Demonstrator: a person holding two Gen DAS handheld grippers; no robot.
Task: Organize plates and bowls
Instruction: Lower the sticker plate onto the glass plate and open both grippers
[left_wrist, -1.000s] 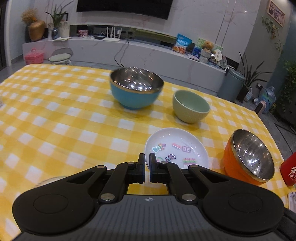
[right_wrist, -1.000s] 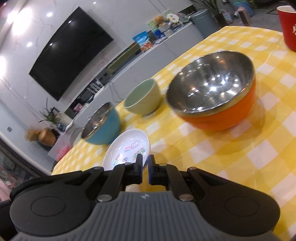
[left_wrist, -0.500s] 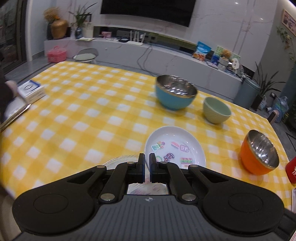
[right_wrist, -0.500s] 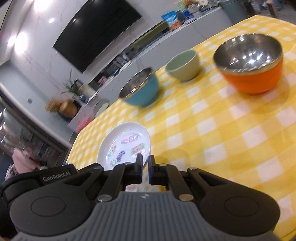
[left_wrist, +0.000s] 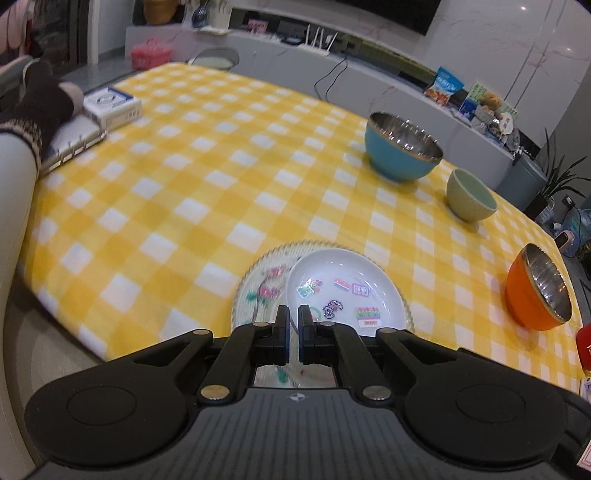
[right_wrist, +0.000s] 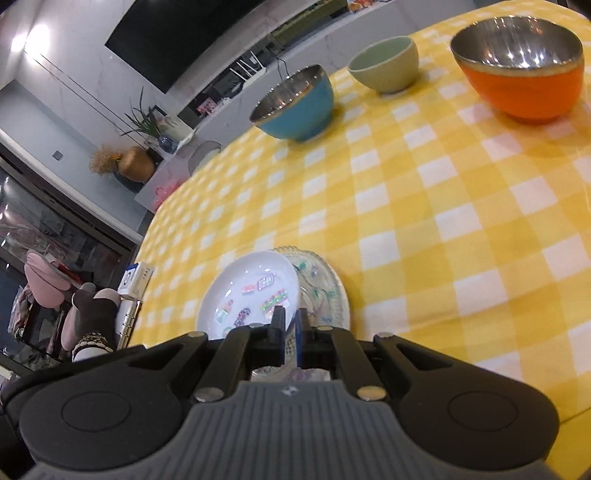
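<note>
A white plate (left_wrist: 325, 266) (right_wrist: 251, 273) with colourful stickers lies over a larger clear plate (left_wrist: 258, 288) (right_wrist: 325, 284) with a floral pattern, near the table's front edge. I cannot tell whether the two plates touch. My left gripper (left_wrist: 291, 314) is shut on the white plate's near left rim. My right gripper (right_wrist: 290, 315) is shut at its near right rim. Farther back stand a blue bowl (left_wrist: 399, 162) (right_wrist: 299, 107), a pale green bowl (left_wrist: 469, 199) (right_wrist: 388, 70) and an orange bowl (left_wrist: 532, 299) (right_wrist: 524, 85), all upright and apart.
A yellow checked cloth (left_wrist: 184, 184) covers the table, and its front left edge drops off close to the plates. At the far left lie a blue and white box (left_wrist: 110, 105) and a ring binder (left_wrist: 74, 140) with a dark knitted thing on it. A red cup (left_wrist: 583, 347) stands at the right edge.
Both grippers drew back toward the table's front edge and the white plate came with them. The bowls now look farther off. The clear plate has come into view under the white plate.
</note>
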